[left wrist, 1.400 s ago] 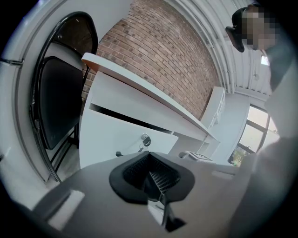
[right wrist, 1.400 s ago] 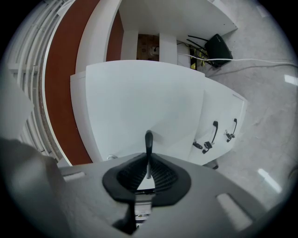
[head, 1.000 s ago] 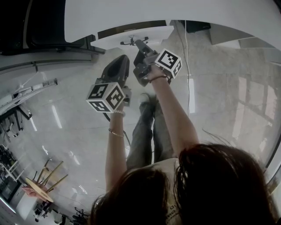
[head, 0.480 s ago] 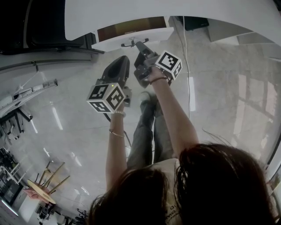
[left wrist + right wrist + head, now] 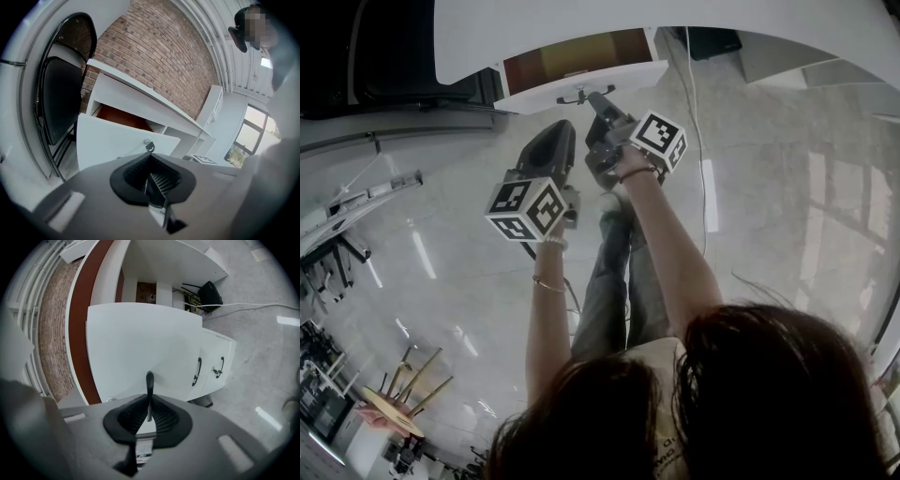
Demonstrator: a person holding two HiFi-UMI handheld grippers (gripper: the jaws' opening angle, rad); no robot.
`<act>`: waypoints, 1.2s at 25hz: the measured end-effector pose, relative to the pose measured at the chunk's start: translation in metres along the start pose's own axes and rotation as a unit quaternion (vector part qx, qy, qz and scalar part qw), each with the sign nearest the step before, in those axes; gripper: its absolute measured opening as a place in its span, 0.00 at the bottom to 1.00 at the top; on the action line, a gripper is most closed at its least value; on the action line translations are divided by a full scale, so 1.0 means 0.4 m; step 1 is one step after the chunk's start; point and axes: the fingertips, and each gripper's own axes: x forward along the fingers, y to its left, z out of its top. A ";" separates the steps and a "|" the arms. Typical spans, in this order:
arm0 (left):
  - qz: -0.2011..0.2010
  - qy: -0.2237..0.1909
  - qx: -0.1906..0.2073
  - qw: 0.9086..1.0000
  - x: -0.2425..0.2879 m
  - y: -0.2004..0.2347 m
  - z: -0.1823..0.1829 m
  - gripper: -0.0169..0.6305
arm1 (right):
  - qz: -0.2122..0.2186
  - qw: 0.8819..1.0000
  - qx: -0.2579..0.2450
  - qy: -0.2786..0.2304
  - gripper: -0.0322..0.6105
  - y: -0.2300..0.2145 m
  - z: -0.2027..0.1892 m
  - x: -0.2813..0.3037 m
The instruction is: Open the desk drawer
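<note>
The right gripper (image 5: 149, 414) is clamped on the thin black bar handle (image 5: 149, 382) of the white desk drawer (image 5: 140, 343). The handle stands up from between the closed pads in the right gripper view. The left gripper (image 5: 151, 180) has its jaws together with nothing between them. It hangs just short of the drawer front, a little to the left of the other gripper and not touching anything.

The drawer is already out part of the way. In the head view its reddish-brown inside (image 5: 572, 56) shows as a band between the white front panel and the edge of the white desk top (image 5: 722, 19), and the left gripper view shows the same brown gap behind the panel. I judge the opening well started but not finished. Only the front part of the inside is uncovered, so what is left is more pull straight back toward the person (the right gripper alone seems enough for that) and then letting go of the handle.

Further out, a low white cabinet with two black handles (image 5: 211, 369) stands beside the desk, a black chair (image 5: 61, 103) stands to the desk's left, and a red brick wall (image 5: 154, 56) lies behind.

No brand, label or legible writing shows on the drawer, desk or cabinet. The marker cubes (image 5: 528, 208) carry only black-and-white square patterns, and the print on the person's shirt is too small to read.
</note>
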 end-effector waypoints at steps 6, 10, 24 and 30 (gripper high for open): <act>-0.003 0.004 0.002 1.000 -0.009 -0.012 -0.013 0.02 | -0.002 1.000 0.003 -0.001 0.09 -0.008 -0.018 -0.023; -0.006 0.004 0.004 1.000 -0.014 -0.017 -0.013 0.02 | -0.003 1.000 0.004 -0.004 0.09 -0.010 -0.023 -0.032; -0.012 0.005 0.005 1.000 -0.029 -0.023 -0.025 0.02 | -0.002 1.000 0.010 -0.017 0.09 -0.011 -0.025 -0.042; -0.013 0.003 0.005 1.000 -0.031 -0.025 -0.020 0.02 | -0.002 1.000 0.012 -0.020 0.09 -0.010 -0.027 -0.046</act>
